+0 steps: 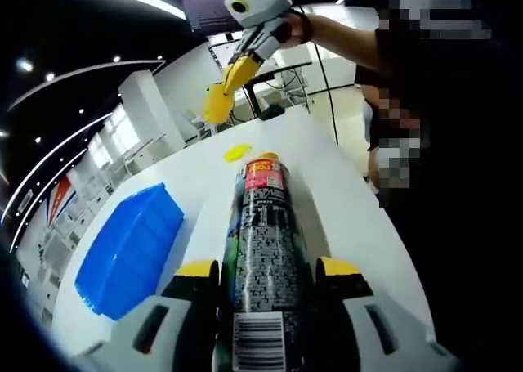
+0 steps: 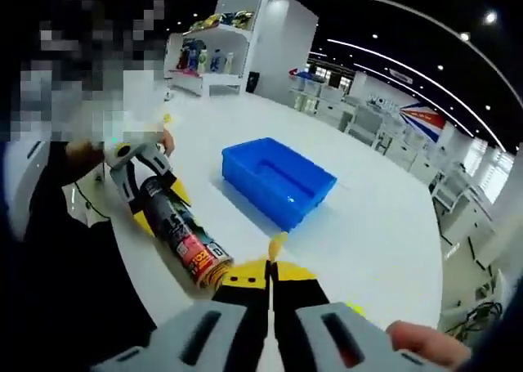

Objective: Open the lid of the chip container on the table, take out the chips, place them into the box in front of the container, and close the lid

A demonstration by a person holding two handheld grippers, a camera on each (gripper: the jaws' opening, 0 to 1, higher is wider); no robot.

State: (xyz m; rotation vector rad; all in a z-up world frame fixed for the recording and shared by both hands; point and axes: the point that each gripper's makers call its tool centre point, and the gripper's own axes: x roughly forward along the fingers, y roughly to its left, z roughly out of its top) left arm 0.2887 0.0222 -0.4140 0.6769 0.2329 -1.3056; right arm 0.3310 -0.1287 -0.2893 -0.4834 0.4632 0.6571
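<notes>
Blue box (image 2: 279, 179) beside chip container (image 1: 263, 257) in left claw (image 1: 267, 275); chip (image 2: 277, 245) pinched in right claw (image 2: 270, 267).

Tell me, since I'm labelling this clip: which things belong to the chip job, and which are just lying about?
In the job:
chip can, held in the left gripper
chip, pinched in the right gripper
blue box
yellow disc on the white table, likely the lid

Just around:
shelf of bottles
</notes>
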